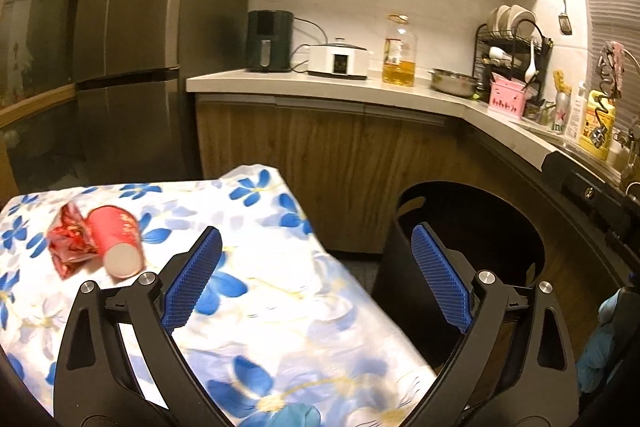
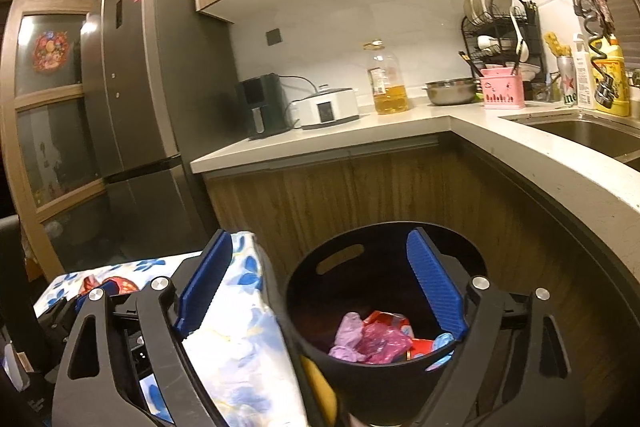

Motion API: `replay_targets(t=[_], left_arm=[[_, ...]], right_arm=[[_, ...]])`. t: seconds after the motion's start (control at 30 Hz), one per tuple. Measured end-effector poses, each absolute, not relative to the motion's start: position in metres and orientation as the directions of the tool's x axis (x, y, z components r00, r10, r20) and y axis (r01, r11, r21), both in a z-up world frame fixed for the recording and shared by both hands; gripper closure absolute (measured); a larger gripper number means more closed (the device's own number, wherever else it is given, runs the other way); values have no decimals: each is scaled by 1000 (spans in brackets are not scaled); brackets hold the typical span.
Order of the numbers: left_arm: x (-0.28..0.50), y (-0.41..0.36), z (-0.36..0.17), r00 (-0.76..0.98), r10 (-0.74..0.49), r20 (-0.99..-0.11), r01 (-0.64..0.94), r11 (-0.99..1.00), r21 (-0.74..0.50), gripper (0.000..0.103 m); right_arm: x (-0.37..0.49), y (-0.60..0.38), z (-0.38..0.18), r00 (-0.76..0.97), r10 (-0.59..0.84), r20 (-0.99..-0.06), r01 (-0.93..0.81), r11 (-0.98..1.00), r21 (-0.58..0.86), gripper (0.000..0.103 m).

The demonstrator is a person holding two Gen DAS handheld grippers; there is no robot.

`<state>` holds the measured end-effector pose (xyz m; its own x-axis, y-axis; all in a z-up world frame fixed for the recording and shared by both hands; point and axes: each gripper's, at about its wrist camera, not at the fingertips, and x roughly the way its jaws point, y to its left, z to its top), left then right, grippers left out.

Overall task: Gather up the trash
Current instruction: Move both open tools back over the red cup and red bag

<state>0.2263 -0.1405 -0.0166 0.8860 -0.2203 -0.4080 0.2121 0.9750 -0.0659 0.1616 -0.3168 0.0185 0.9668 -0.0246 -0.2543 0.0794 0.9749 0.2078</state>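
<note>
Now: left gripper (image 1: pixel 316 267) jaws wide, empty, centre frame over floral cloth (image 1: pixel 280 307) | red cup (image 1: pixel 116 241) on side touching red wrapper (image 1: pixel 68 243), left frame, likely next | right gripper (image 2: pixel 320 279) jaws wide, empty, over bin (image 2: pixel 384 379) holding crumpled trash (image 2: pixel 372 341), lower centre.

The left gripper (image 1: pixel 316 275) is spread wide, its two blue ribbed pads (image 1: pixel 438 279) far apart and angled outward like a V, with nothing between them. Its black finger arms rise from the bottom of the left wrist view, each with silver pivot bolts near the pad base. The right gripper (image 2: pixel 320 283) is likewise spread wide, its blue pads (image 2: pixel 434 287) well apart and empty, carried on the same black linkage with silver bolts. Both grippers point forward and slightly downward
</note>
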Motion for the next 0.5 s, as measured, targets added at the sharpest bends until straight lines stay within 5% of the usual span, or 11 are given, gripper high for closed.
replay_targets(t=[0.5], left_arm=[[208, -18, -31, 912, -22, -409, -8, 997, -72, 7]], right_arm=[[183, -221, 16, 951, 133, -279, -90, 983, 160, 14]])
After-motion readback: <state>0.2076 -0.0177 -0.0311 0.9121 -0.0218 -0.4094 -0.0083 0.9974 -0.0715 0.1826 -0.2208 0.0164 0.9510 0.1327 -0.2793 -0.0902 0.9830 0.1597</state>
